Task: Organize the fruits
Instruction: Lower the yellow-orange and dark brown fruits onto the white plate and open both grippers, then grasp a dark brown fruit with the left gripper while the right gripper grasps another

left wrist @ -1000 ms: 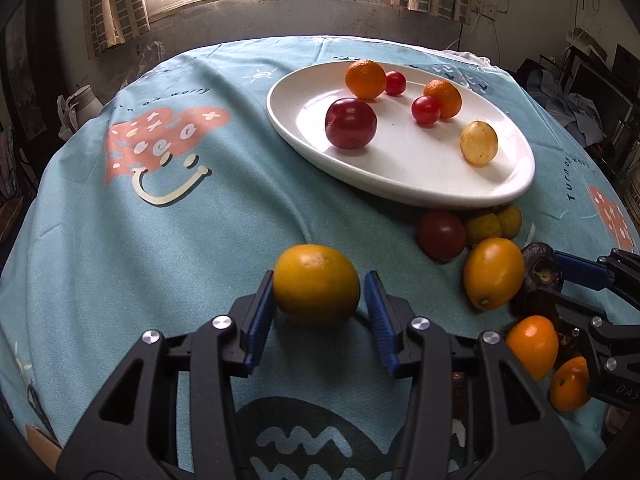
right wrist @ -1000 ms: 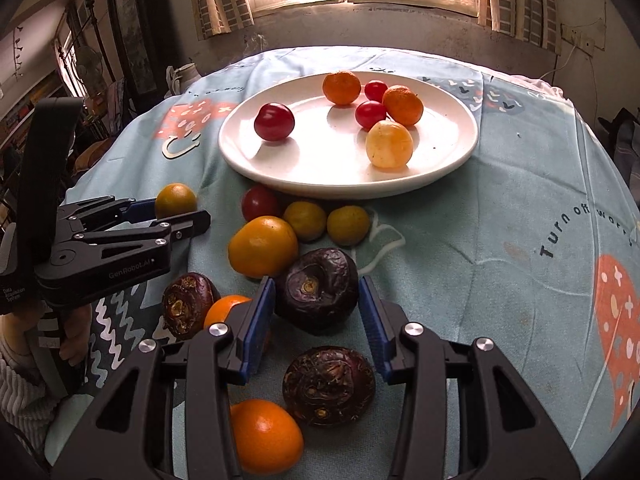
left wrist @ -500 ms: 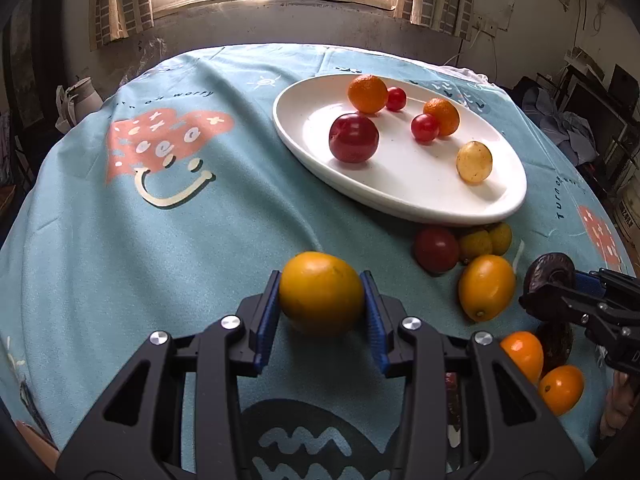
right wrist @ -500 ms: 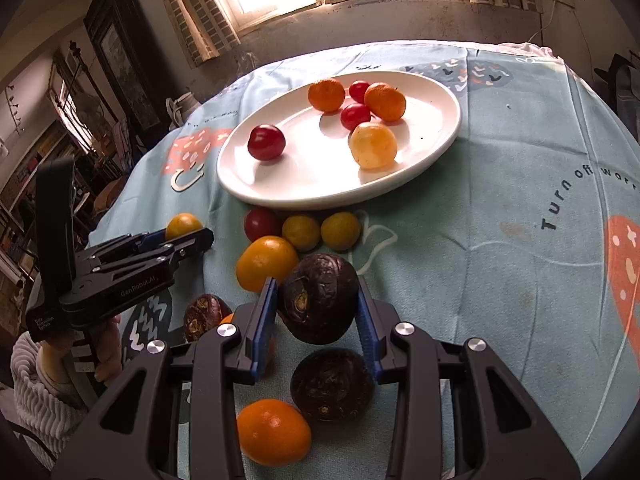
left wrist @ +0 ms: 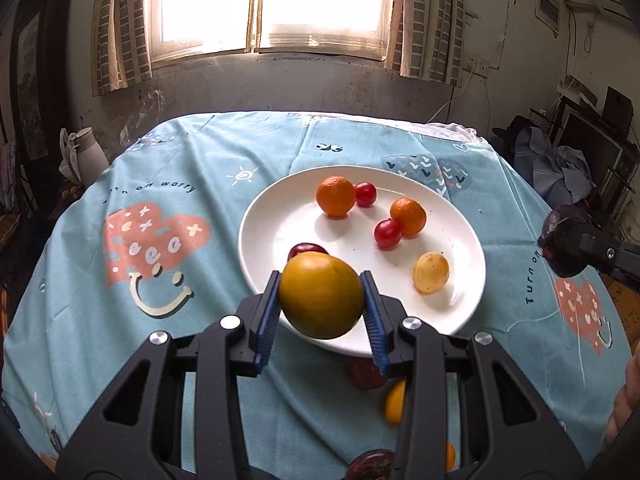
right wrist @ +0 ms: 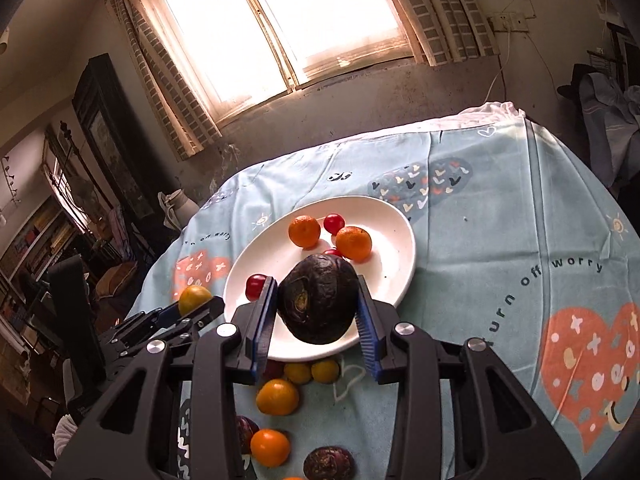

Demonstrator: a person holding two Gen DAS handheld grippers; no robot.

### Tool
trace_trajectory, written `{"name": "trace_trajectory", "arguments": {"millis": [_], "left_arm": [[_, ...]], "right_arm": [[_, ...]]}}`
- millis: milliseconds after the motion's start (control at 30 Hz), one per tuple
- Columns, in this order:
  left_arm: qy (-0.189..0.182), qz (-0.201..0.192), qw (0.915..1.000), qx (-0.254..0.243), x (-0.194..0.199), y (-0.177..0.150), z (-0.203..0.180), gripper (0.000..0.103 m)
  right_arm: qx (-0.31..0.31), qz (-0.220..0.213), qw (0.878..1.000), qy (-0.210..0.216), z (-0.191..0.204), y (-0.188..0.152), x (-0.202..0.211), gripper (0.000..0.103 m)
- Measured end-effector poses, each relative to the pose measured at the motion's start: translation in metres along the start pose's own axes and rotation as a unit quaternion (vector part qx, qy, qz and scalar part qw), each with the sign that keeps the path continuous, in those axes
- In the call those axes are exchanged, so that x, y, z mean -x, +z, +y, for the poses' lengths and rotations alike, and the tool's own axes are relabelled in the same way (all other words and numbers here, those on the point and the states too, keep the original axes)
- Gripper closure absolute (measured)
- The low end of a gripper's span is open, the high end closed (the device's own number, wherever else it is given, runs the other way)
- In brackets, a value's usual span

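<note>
Overhead, both jaws clench fruit above a blue tablecloth below a bright window.

Printed text appears only on the tablecloth covering the worktop.

Left wrist view: "Turn off worry" in dark letters, partly legible, above the pink heart print with a smiley; the same line runs along the right edge, reading "Turn o…" before being cut off.

Right wrist view: "Turn off worry" reads clearly beside the large heart print; a smaller, distorted copy sits at left.
</note>
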State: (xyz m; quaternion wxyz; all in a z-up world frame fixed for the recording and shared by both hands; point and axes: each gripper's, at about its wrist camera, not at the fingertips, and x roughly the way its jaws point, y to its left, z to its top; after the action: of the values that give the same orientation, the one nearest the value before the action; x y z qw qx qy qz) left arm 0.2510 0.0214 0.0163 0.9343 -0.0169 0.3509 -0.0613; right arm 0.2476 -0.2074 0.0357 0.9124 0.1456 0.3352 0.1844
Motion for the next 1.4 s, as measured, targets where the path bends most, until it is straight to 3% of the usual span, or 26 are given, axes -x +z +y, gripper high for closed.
{"name": "trace_trajectory", "arguments": {"millis": [100,200,367,433,467,500,567,733,867,1000,1267,1400], "left_arm": [[-0.007,0.009,0.9998,-0.016,-0.020,-0.005,-0.014,0.064],[0.000,0.024,0.9985,-0.049,-0.036,-0.013,-0.025,0.063],[0.008,0.040,0.9973,-0.061,-0.054,-0.015,-0.023,0.063],[0.015,0.035,0.9973,-0.062,-0.055,-0.015,-0.021,0.055],[0.017,0.030,0.9975,-0.063,-0.054,-0.015,-0.021,0.044],[0.017,0.024,0.9976,-0.062,-0.051,-0.015,-0.021,0.038],[0.020,0.013,0.9977,-0.064,-0.044,-0.015,-0.020,0.035],[0.044,-0.012,0.9978,-0.047,-0.020,-0.021,-0.005,0.014],[0.042,0.006,0.9990,-0.017,-0.008,-0.033,0.011,0.011],[0.050,0.022,0.9983,-0.018,-0.001,-0.054,0.013,0.009],[0.063,0.027,0.9969,-0.038,0.010,-0.072,0.012,0.008],[0.052,0.025,0.9975,-0.041,0.015,-0.077,0.012,0.008]], "right_arm": [[-0.007,0.018,1.000,0.013,0.006,-0.001,-0.034,0.064],[0.007,0.051,0.999,0.006,0.012,-0.003,-0.067,0.064],[0.014,0.073,0.997,-0.011,0.010,-0.005,-0.097,0.064],[0.006,0.076,0.997,-0.016,0.006,-0.004,-0.102,0.062],[0.005,0.078,0.997,-0.017,0.004,-0.004,-0.101,0.055],[0.006,0.075,0.997,-0.022,0.004,-0.003,-0.099,0.040],[0.012,0.049,0.998,-0.024,0.006,-0.001,-0.088,0.039],[0.012,0.000,1.000,0.007,0.017,0.007,-0.039,0.039],[0.035,-0.027,0.999,-0.001,0.028,-0.005,0.001,0.031],[0.021,-0.048,0.998,-0.026,0.005,-0.045,0.024,0.030],[-0.044,0.013,0.999,-0.014,-0.032,-0.055,0.016,0.030],[-0.026,0.045,0.999,0.001,-0.021,-0.061,0.009,0.030]]}}
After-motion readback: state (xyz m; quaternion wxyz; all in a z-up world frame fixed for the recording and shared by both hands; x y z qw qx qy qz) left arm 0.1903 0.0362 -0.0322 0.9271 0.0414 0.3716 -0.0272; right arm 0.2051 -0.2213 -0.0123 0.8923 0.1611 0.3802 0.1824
